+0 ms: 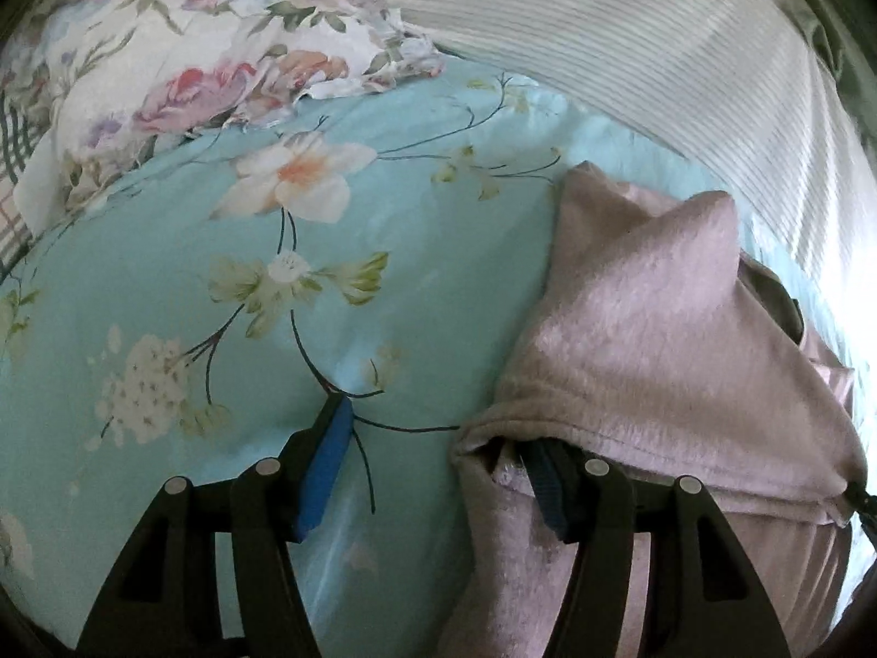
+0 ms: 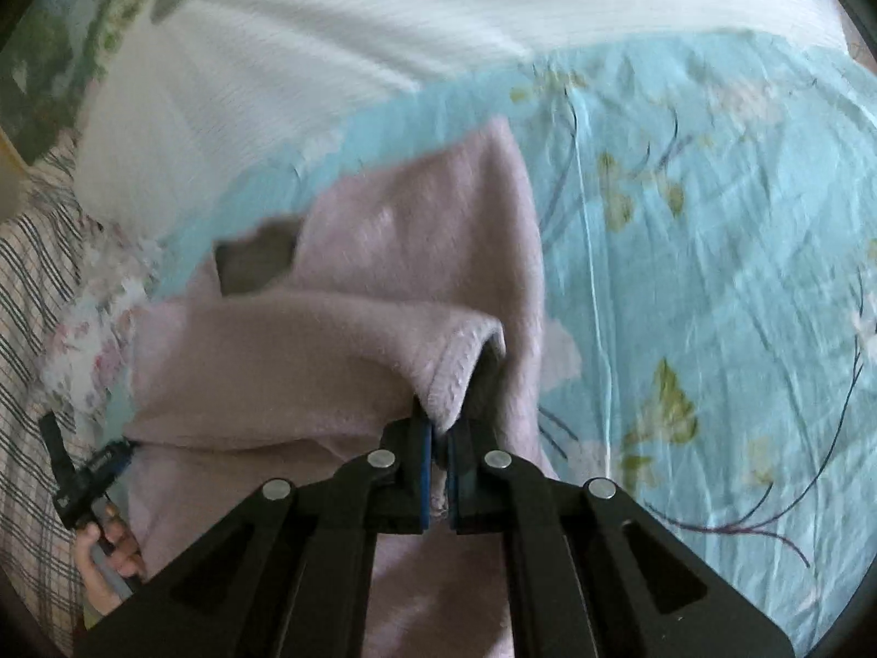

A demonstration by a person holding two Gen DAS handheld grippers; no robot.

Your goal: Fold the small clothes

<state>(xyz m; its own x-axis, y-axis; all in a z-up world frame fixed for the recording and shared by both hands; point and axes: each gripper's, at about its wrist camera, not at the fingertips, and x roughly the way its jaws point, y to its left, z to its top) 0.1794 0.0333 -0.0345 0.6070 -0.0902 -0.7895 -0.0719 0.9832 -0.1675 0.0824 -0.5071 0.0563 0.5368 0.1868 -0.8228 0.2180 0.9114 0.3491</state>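
Note:
A fuzzy pale pink garment [image 1: 658,340] lies bunched on a turquoise floral sheet [image 1: 274,301]. My left gripper [image 1: 438,433] is open at the garment's left edge. Its left finger rests on the sheet, and its right finger is tucked under the pink hem and partly hidden. In the right wrist view my right gripper [image 2: 438,427] is shut on a folded hem of the pink garment [image 2: 329,340], which rises from the jaws. The other gripper [image 2: 82,482] and a person's hand [image 2: 109,548] show at the garment's left edge.
A crumpled floral cloth [image 1: 192,55] lies at the far left of the sheet. White ribbed bedding [image 1: 658,44] runs along the far side, also seen as white ribbed bedding [image 2: 329,55]. A plaid cloth [image 2: 33,329] borders the left. Bare turquoise sheet [image 2: 712,274] stretches right.

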